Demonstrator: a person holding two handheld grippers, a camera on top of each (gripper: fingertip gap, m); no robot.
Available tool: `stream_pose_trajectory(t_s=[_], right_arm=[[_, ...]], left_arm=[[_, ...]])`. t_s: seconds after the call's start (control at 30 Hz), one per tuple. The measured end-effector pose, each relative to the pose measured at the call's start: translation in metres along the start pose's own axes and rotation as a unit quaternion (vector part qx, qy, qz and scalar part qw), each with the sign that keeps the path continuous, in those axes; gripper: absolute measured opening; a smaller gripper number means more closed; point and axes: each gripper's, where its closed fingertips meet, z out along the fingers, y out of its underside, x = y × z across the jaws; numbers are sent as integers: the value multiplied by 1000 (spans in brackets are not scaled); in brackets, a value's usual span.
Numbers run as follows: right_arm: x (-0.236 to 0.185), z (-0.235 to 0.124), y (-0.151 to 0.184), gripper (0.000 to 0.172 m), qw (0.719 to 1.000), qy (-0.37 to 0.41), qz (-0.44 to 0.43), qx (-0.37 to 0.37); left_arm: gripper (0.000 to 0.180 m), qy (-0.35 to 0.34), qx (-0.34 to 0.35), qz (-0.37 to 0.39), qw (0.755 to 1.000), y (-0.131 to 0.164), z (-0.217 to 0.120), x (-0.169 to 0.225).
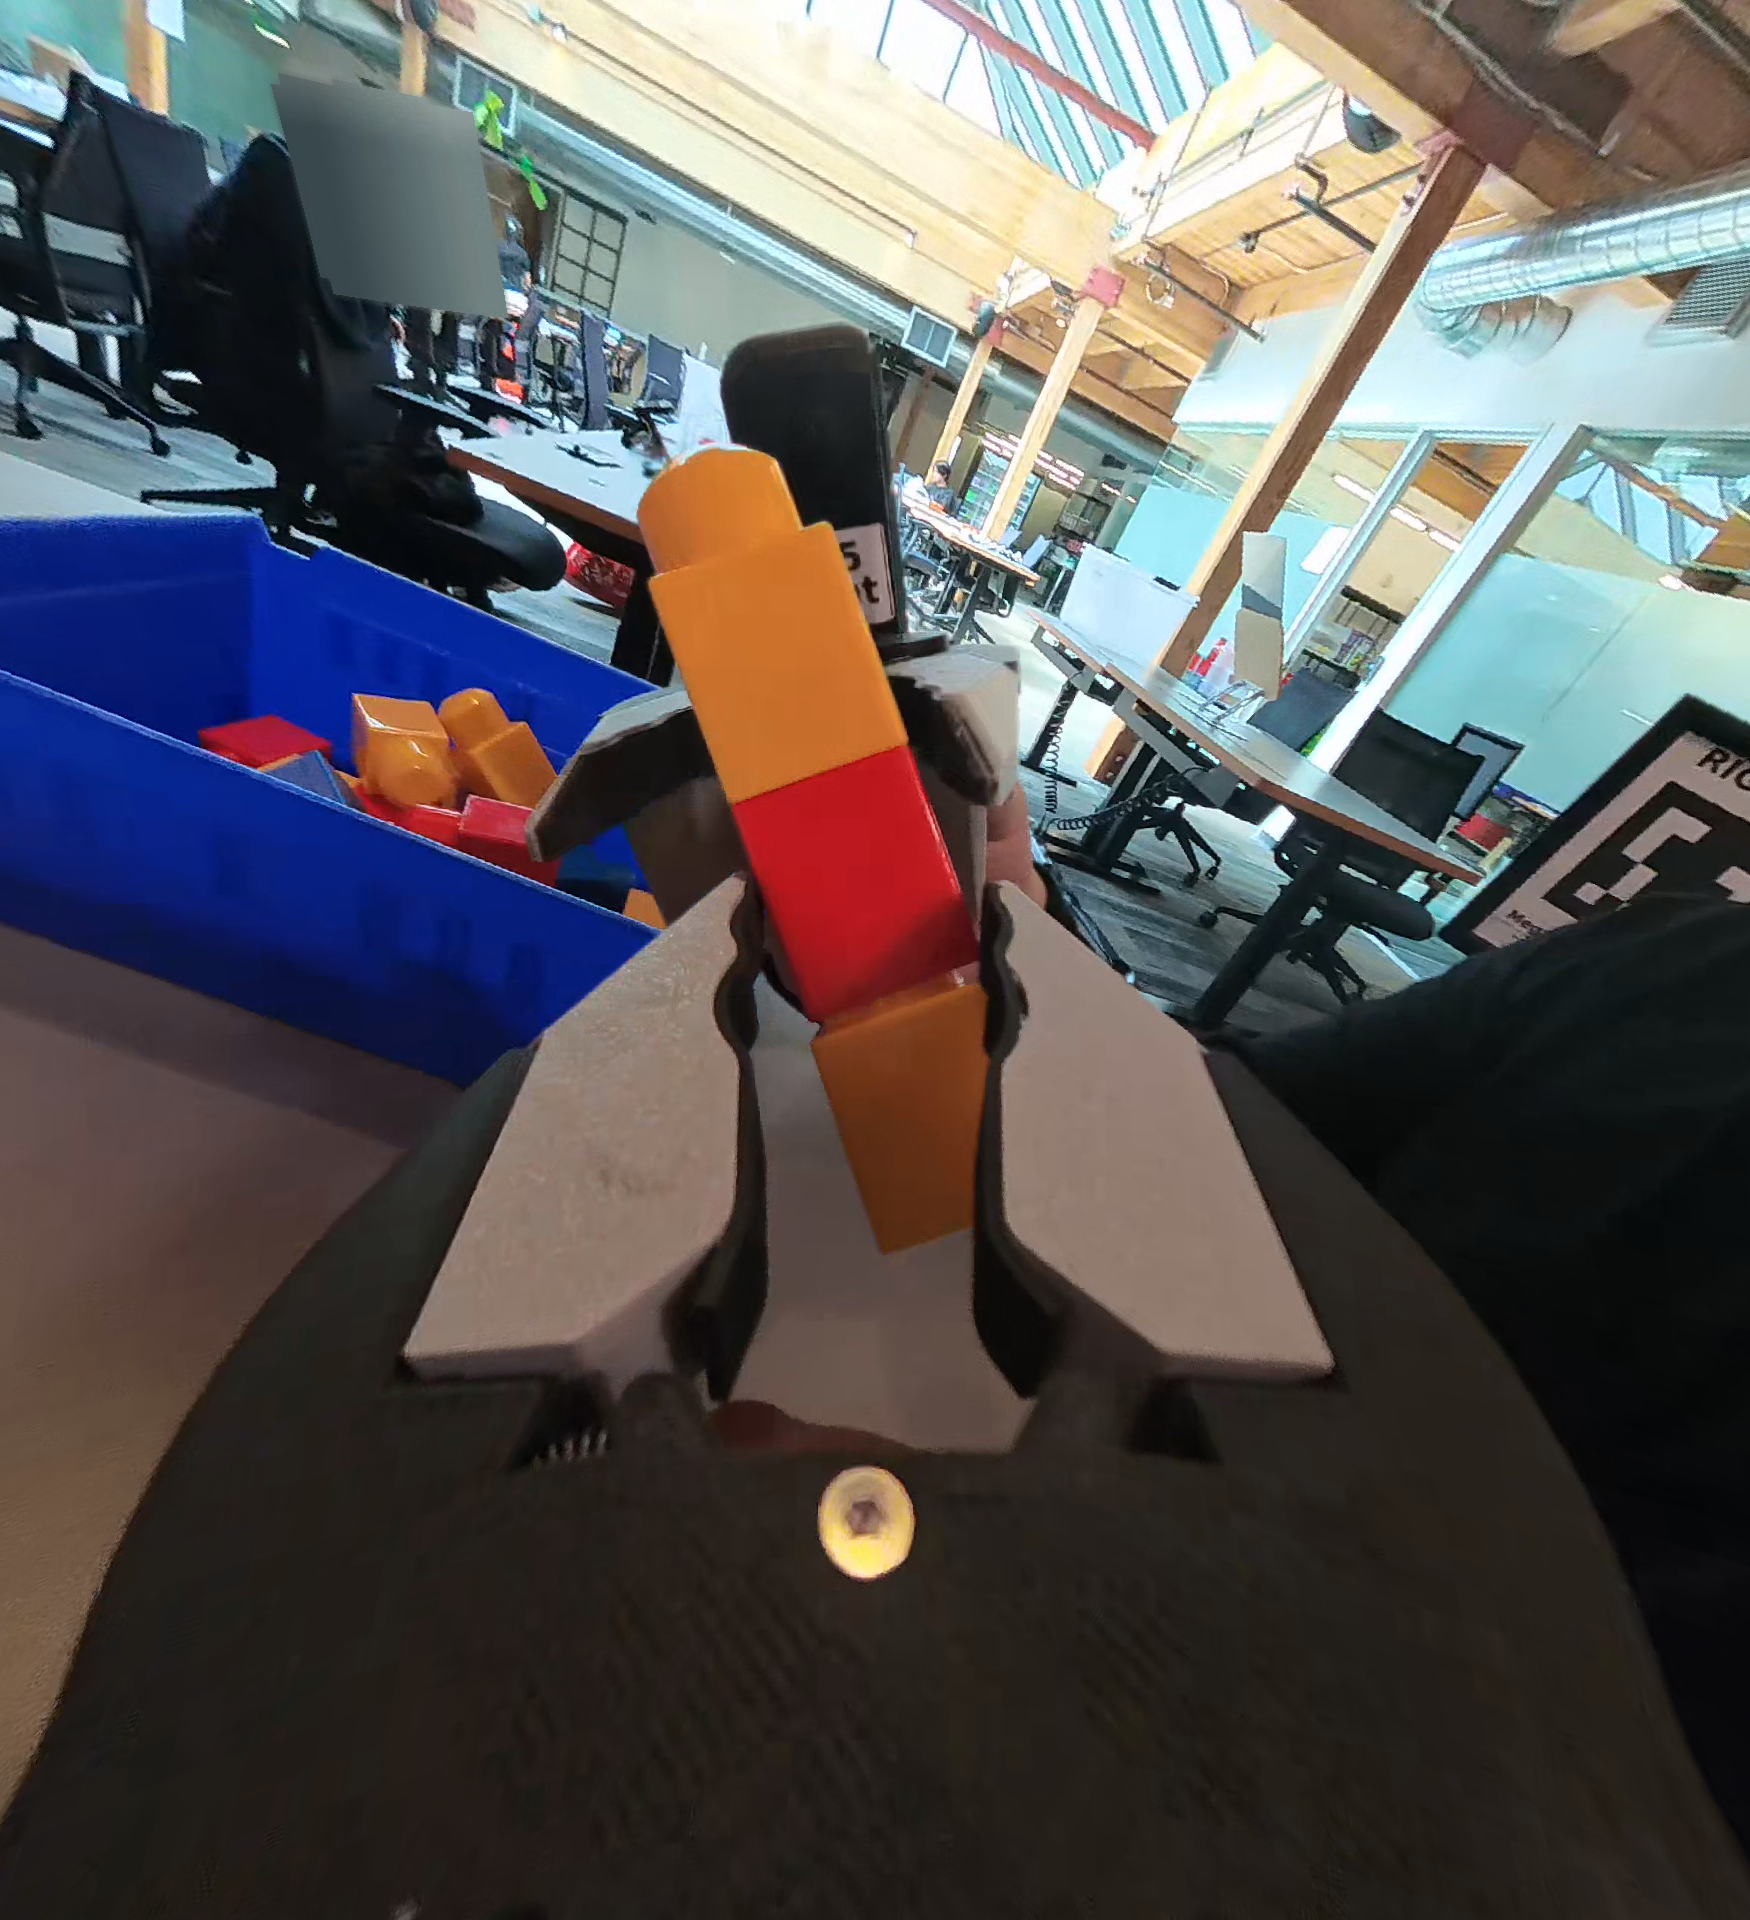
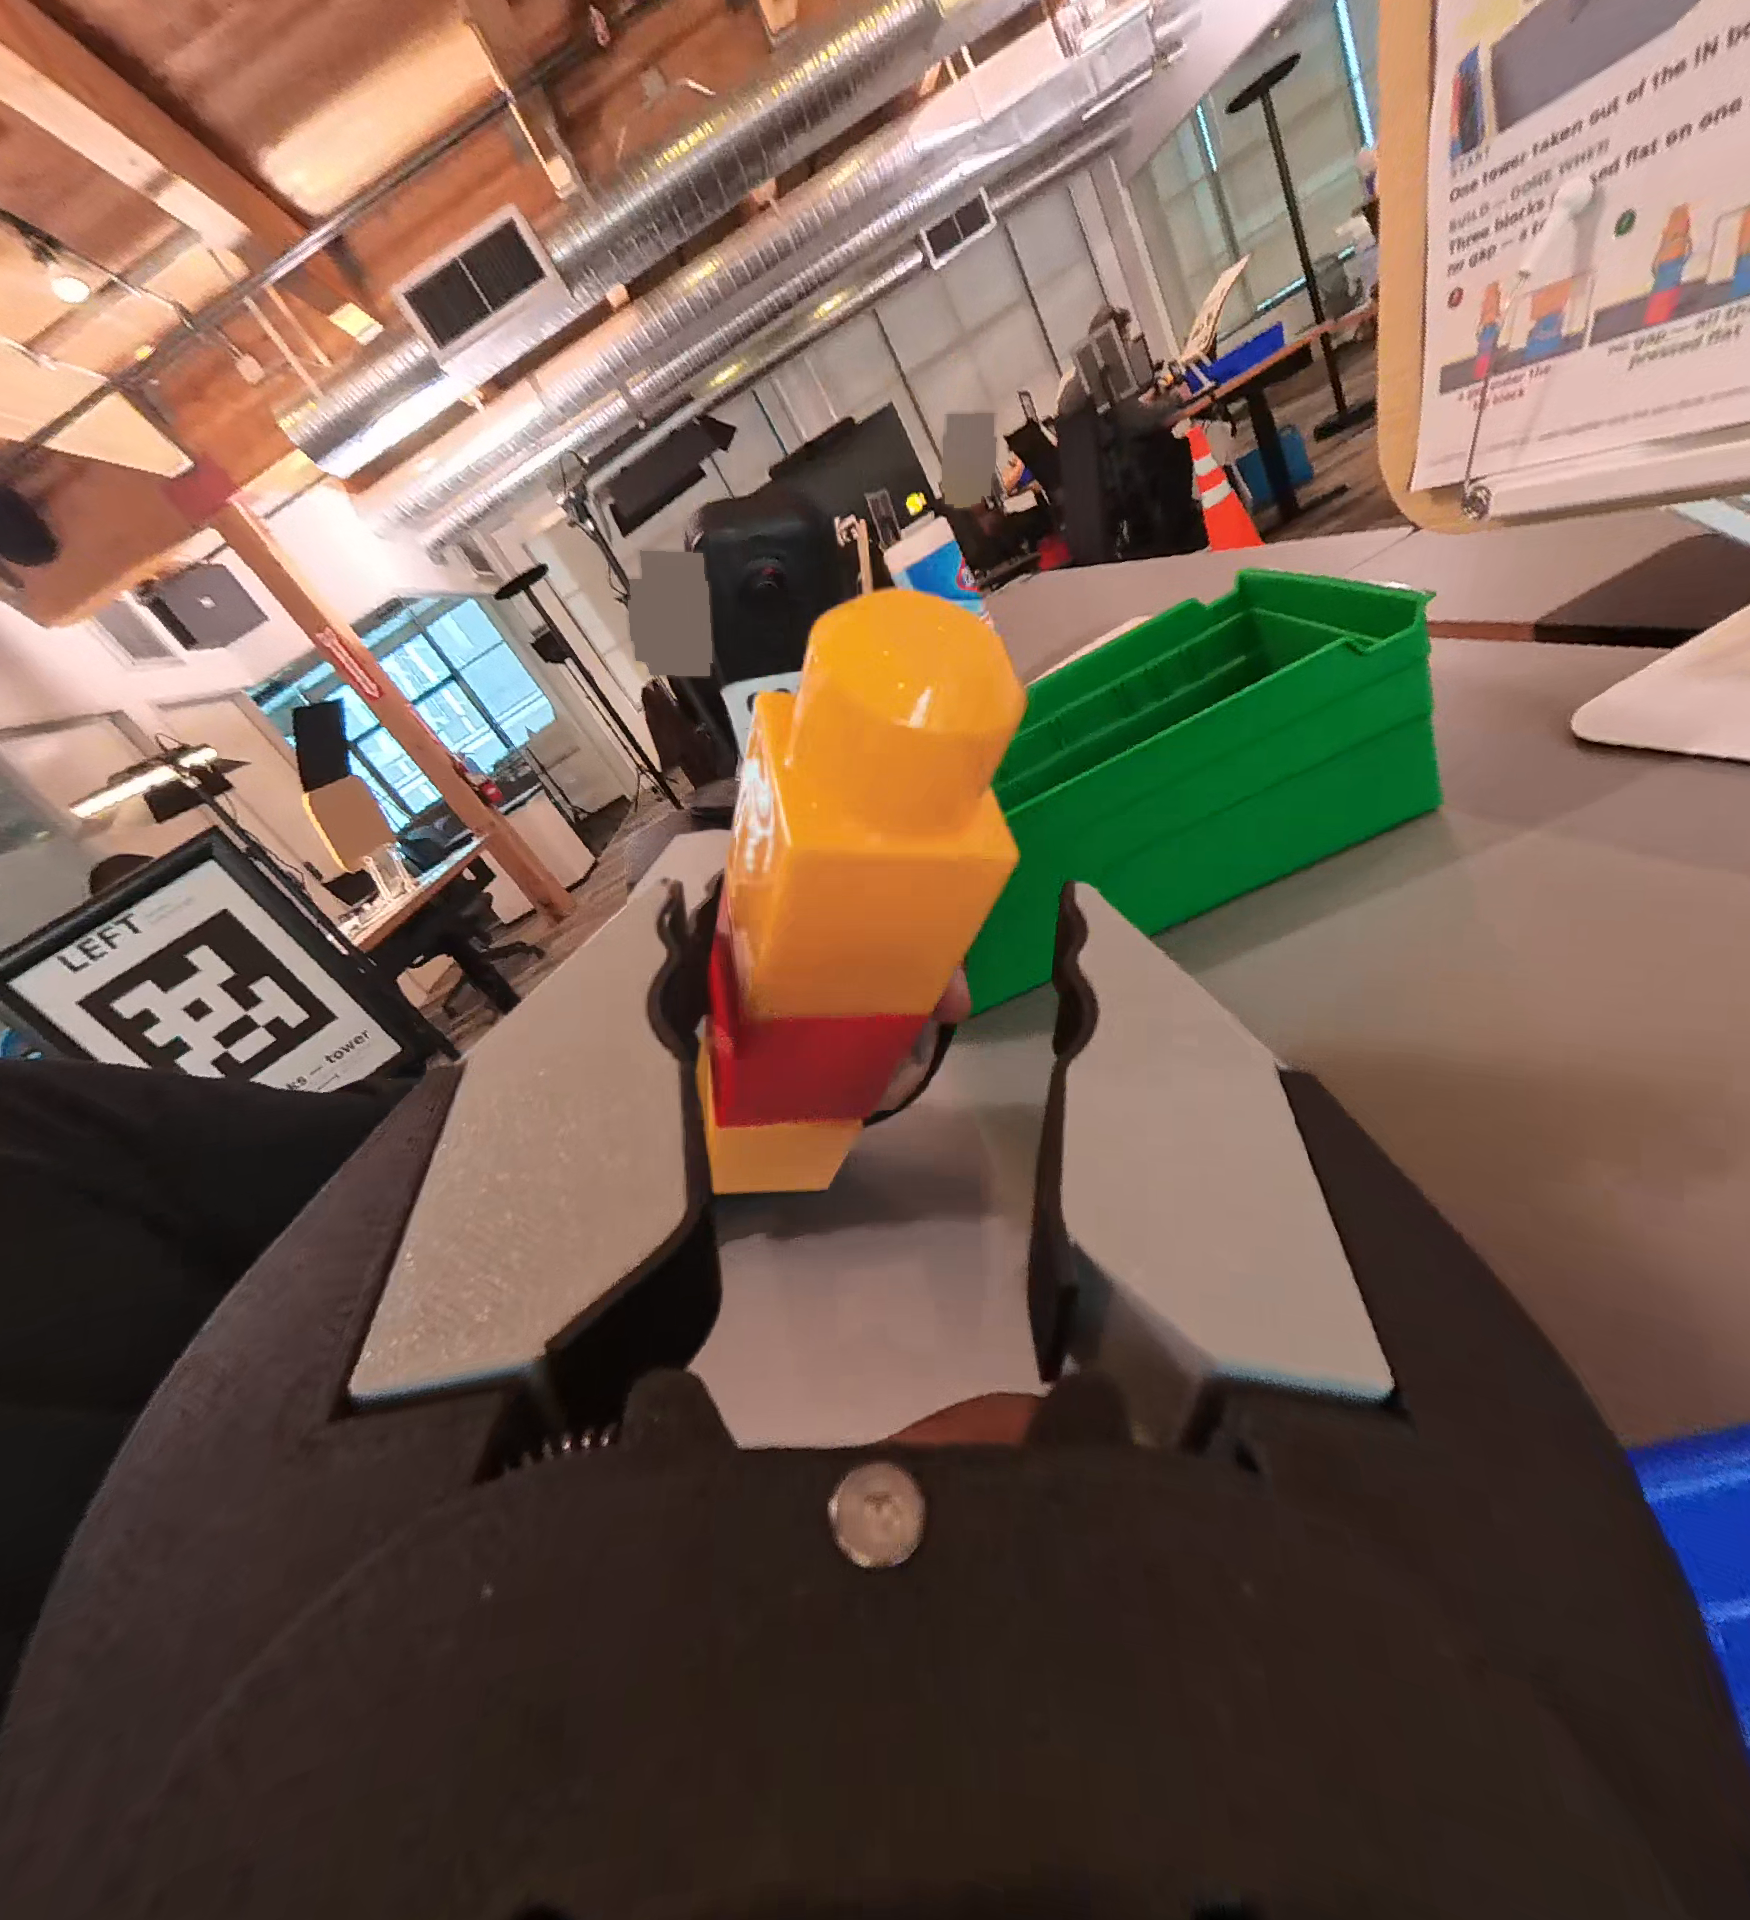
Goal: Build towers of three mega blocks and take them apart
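At frame centre, left gripper (image 1: 866, 971) is clamping the tower's (image 1: 829, 831) bottom orange block (image 1: 902, 1112); right gripper (image 2: 866, 971) is standing open around its top.

3 stacked blocks (image 1: 829, 831) between the left gripper (image 1: 871, 966) fingers; bin (image 1: 227, 831) to their left.

Orange, red and orange in my tower, with blue and green bins around it.

I see a tower (image 1: 829, 821) with an orange top block (image 1: 777, 665), a red middle block (image 1: 850, 873) and an orange bottom block (image 1: 902, 1112). My left hand-held gripper (image 1: 866, 966) has light grey fingers with black wavy pads on a black body. The blue bin (image 1: 175, 831) holds red, orange and blue blocks; the green bin (image 2: 1266, 769) sits on a grey surface (image 2: 1525, 1039).
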Motion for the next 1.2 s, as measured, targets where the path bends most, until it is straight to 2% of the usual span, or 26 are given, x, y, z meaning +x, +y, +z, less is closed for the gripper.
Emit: stream_pose_trajectory(t_s=[0.07, 0.1, 0.27, 0.33, 0.47, 0.5, 0.53, 0.57, 0.7, 0.8, 0.93, 1.03, 1.2], right_arm=[[-5, 1, 1, 44, 1000, -14, -6, 1], [-5, 1, -2, 42, 1000, -11, -10, 8], [1, 0, -7, 38, 1000, 9, -10, 27], [5, -2, -7, 37, 999, 20, -11, 27], [4, -5, -9, 35, 999, 13, -7, 34], [4, -4, -7, 35, 999, 14, -9, 27], [9, -2, -3, 35, 999, 30, -13, 17], [14, 0, 1, 35, 999, 48, -20, 7], [14, -1, -1, 35, 998, 53, -30, 15], [11, -2, -2, 35, 999, 37, -24, 17], [0, 4, -1, 35, 1000, 7, -17, 19], [-1, 8, 3, 35, 999, 10, -29, 7], [0, 4, -1, 34, 998, 28, -56, 17]], left_arm=[[39, -1, -6, 0, 1000, 4, 5, -2], [39, -1, -6, -3, 1000, 5, 6, -2], [35, -17, 16, -19, 1000, 1, 1, -10], [40, -19, 19, -22, 999, 0, -5, -11], [53, -38, -35, -20, 998, 19, -16, -18], [49, -42, -36, -21, 998, 22, -16, -20], [37, -41, -34, -24, 998, 24, -15, -20], [35, -41, -41, -28, 998, 29, -13, -22], [60, -34, -85, -46, 995, 46, -10, -23], [60, -29, -82, -45, 995, 46, -10, -21], [52, -18, -83, -38, 996, 48, -4, -17], [37, -9, -85, -20, 996, 50, 0, -11], [35, -54, -70, 13, 996, 43, 4, -17]])
